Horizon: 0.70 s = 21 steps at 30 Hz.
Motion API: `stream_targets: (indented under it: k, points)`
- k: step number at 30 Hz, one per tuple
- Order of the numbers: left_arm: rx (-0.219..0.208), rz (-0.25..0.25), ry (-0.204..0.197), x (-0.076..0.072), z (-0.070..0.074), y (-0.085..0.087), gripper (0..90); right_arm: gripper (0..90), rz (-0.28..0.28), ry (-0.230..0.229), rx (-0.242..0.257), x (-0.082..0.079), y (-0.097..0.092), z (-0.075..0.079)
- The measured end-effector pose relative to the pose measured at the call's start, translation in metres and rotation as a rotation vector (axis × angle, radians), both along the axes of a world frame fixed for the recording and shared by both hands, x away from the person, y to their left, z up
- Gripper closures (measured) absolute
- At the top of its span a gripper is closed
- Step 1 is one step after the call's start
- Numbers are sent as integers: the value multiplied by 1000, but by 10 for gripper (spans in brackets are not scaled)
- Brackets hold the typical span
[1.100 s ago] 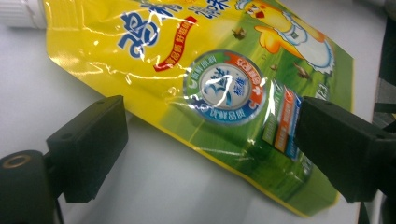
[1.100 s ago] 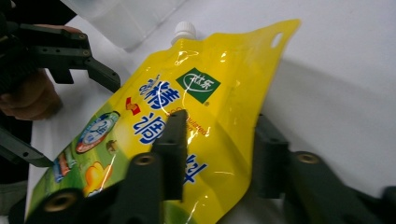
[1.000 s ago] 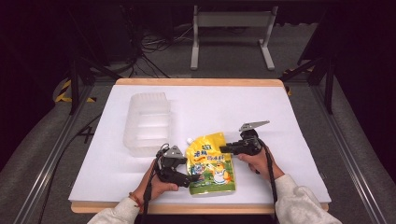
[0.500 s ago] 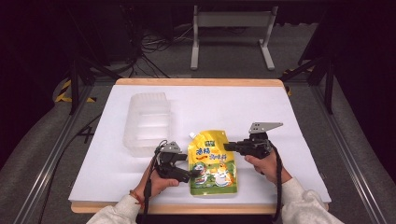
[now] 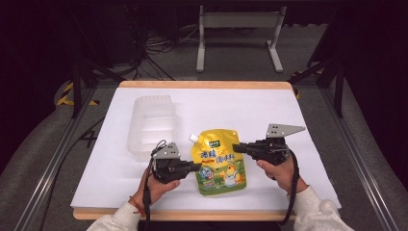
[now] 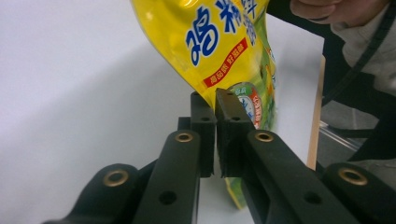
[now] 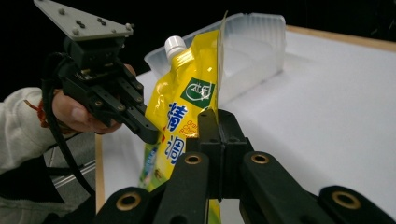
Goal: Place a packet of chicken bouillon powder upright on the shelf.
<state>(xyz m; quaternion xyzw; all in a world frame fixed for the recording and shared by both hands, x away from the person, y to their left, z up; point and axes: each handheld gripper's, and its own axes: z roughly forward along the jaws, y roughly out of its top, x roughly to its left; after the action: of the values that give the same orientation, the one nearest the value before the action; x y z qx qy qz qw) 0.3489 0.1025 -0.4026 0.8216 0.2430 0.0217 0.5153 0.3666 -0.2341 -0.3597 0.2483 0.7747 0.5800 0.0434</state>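
Looking down from the high view, a yellow spouted pouch (image 5: 219,161) sits near the front middle of the white surface (image 5: 231,110), its white cap pointing up and left toward a clear plastic container (image 5: 150,126) that stands just beyond it to the left. The left gripper (image 5: 196,166) meets the pouch's left edge and the right gripper (image 5: 236,147) meets its right edge, each carried by a hand that comes in from the near edge.

In the left gripper view, the jaws have just been closing and now stand pressed together, with the pouch's (image 6: 224,51) lower edge pinched between their tips. The pouch hangs tilted above the white surface (image 6: 74,84), and a sleeve and hand (image 6: 336,11) show at the top right.

In the right gripper view, the jaws are closed tight on the thin side seam of the pouch (image 7: 187,107), which stands nearly upright with its cap (image 7: 175,46) on top. Across it, the left gripper (image 7: 150,135) clamps the opposite edge. The clear container (image 7: 247,51) lies behind the pouch on the surface (image 7: 327,102).
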Motion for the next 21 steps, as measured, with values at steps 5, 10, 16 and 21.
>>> stream_targets:
  k: [5,10,16,21]
  points:
    - [-7,7,-58,2,14,12,895,900,10,-81,-6,-13,10,19]
    - [11,62,-150,-1,35,27,896,900,21,-157,-11,-19,25,35]
    - [24,125,-225,3,47,43,897,900,41,-216,-30,-18,46,50]
    - [26,197,-281,6,57,60,899,900,38,-257,-44,-9,69,60]
